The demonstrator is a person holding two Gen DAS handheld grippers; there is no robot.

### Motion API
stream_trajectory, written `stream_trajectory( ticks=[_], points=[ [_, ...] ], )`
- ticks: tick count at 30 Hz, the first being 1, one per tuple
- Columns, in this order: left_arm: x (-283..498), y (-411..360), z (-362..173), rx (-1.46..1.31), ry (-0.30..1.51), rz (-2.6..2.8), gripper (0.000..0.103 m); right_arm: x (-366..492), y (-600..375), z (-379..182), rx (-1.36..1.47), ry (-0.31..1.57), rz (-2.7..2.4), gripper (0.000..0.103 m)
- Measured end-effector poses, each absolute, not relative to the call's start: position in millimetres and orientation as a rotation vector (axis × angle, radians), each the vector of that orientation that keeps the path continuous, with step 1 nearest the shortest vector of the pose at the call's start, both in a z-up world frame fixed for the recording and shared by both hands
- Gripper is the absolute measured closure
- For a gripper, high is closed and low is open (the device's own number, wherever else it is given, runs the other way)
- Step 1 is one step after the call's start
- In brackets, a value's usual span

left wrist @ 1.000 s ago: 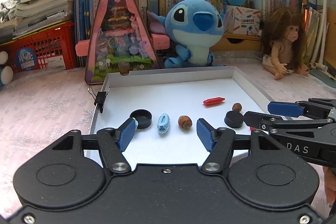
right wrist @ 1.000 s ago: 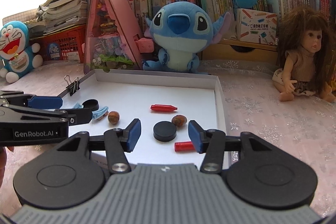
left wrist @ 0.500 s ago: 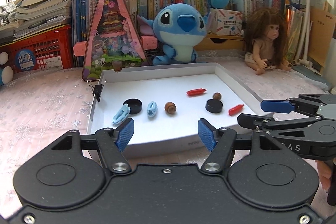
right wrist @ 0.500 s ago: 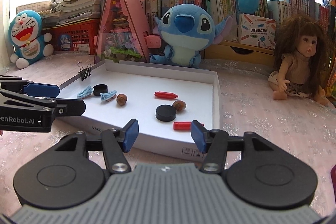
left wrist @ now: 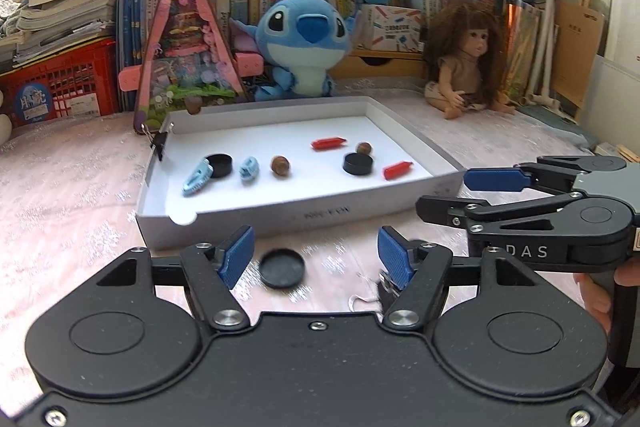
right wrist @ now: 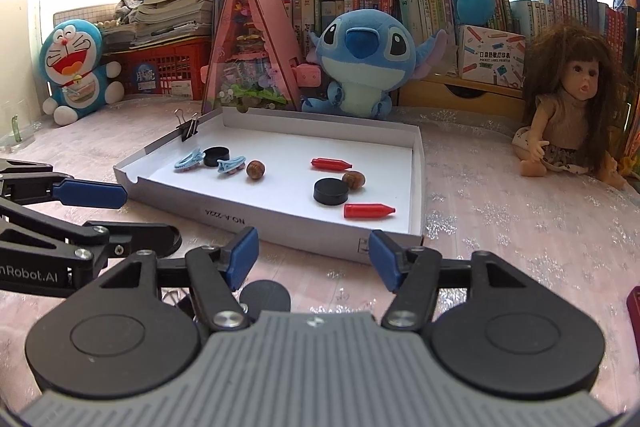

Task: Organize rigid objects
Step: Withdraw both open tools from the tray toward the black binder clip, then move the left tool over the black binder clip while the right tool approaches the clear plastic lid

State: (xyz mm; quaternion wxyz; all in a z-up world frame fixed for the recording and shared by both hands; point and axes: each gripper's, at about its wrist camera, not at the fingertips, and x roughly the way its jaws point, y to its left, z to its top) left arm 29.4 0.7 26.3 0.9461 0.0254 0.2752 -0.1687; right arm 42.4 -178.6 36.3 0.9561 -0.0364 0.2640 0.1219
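Grippers wait short of the white tray (left wrist: 320,215), left gripper (left wrist: 316,255) and right gripper (right wrist: 312,259) both spread wide and empty. A loose black cap (left wrist: 282,267) lies between the left fingers, at twelve o'clock; lowering squarely should secure it.

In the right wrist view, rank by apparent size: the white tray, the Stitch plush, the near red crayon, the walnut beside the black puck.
1. white tray
2. Stitch plush
3. red crayon
4. walnut

Apparent size only.
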Motion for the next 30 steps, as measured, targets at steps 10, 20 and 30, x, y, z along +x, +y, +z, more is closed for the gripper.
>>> stream_trajectory(
  ticks=[10,20,30],
  points=[
    [11,-8,17,0.058,0.59,-0.416,0.053,20,-182,30,-0.101,0.538,0.261,0.026],
    [10,-22,2,0.063,0.641,-0.484,0.069,12,-192,22,-0.088,0.56,0.244,0.026],
    [12,-24,-4,0.102,0.659,-0.472,0.088,10,-192,20,-0.077,0.567,0.259,0.025]
  ],
)
